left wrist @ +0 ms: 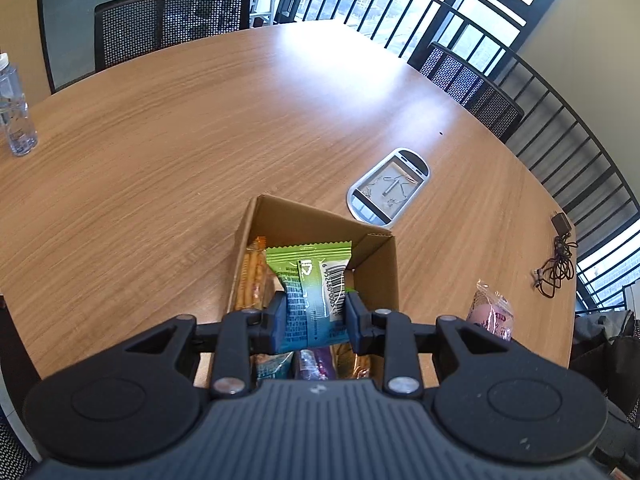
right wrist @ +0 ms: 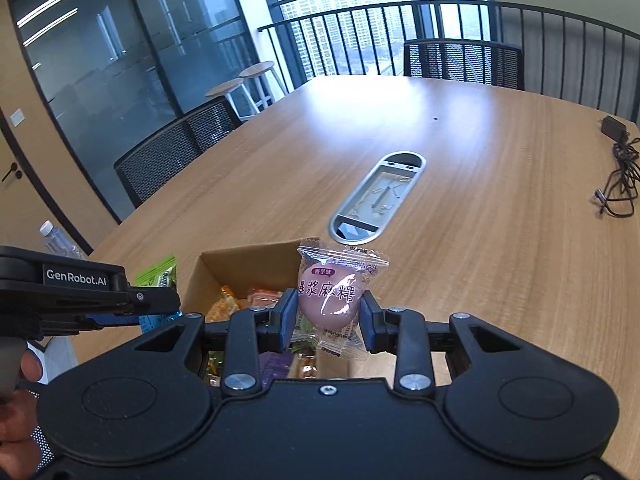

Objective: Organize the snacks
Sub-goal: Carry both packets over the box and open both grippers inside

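My left gripper (left wrist: 316, 316) is shut on a green and blue snack packet (left wrist: 310, 276), held above the open cardboard box (left wrist: 380, 264). Several snacks lie in the box, among them an orange packet of sticks (left wrist: 252, 276) and a purple packet (left wrist: 316, 364). My right gripper (right wrist: 326, 314) is shut on a clear wrapper with a pink mochi (right wrist: 332, 292), over the same box (right wrist: 244, 260). The left gripper (right wrist: 80, 300) shows at the left in the right wrist view, with the green packet (right wrist: 158, 276). The pink mochi (left wrist: 492, 312) appears right of the box in the left wrist view.
The wooden table (left wrist: 200, 120) carries a metal cable hatch (left wrist: 388, 186), a water bottle (left wrist: 14, 108) at the far left and a black charger with cable (left wrist: 558, 256) at the right edge. Mesh chairs (left wrist: 172, 20) stand around it. A hand (right wrist: 20, 400) holds the left gripper.
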Demonstrator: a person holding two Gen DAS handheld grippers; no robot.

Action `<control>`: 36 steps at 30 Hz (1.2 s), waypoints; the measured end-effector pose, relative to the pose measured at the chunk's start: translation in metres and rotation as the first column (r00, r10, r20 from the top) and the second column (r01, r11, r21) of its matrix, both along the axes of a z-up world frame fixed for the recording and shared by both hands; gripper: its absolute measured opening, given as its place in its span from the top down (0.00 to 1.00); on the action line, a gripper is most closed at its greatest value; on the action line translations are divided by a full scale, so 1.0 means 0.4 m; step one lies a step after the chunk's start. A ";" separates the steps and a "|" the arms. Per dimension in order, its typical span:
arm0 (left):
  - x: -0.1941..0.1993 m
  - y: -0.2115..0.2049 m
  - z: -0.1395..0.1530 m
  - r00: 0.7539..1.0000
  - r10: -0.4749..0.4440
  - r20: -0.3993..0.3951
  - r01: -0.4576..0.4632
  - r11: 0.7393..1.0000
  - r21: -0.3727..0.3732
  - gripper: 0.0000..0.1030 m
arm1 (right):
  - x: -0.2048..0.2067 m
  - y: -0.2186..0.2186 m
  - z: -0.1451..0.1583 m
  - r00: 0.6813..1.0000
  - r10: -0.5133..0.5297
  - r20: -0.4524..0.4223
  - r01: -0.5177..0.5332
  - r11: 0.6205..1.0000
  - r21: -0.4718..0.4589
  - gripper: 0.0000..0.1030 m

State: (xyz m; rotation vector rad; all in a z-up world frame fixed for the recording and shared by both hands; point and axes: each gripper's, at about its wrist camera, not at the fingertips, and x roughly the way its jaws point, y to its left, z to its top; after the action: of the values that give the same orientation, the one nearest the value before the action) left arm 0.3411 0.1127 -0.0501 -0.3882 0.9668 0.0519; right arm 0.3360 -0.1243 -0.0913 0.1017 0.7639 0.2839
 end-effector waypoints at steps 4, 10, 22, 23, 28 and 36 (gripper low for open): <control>-0.009 0.015 0.000 1.000 -0.003 0.002 0.003 1.000 -0.009 0.70 | -0.002 0.023 0.006 1.000 0.021 0.005 -0.021 1.000 -0.005 0.69; -0.009 0.037 -0.005 1.000 0.014 -0.006 -0.014 1.000 -0.024 0.64 | -0.003 0.049 0.005 0.999 0.037 0.002 -0.037 0.999 -0.013 0.69; -0.019 0.125 -0.020 0.996 0.081 -0.021 -0.081 0.997 0.008 0.44 | 0.046 0.097 -0.015 0.998 0.061 -0.021 -0.062 0.998 -0.030 0.69; -0.021 0.134 -0.022 0.996 0.089 -0.023 -0.089 0.996 0.009 0.42 | 0.053 0.103 -0.017 0.998 0.066 -0.022 -0.067 0.997 -0.034 0.69; -0.029 0.182 -0.036 0.991 0.130 -0.033 -0.130 0.991 0.019 0.35 | 0.089 0.131 -0.024 0.996 0.081 -0.023 -0.083 0.995 -0.054 0.68; -0.016 0.225 -0.049 0.987 0.153 -0.046 -0.152 0.988 0.023 0.24 | 0.124 0.157 -0.022 0.997 0.078 0.005 -0.078 0.994 -0.072 0.49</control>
State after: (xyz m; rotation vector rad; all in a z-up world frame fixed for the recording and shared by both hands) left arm 0.3349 0.2027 -0.0698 -0.4443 0.9817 0.2104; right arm 0.3855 -0.0617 -0.1000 0.0026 0.7704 0.3303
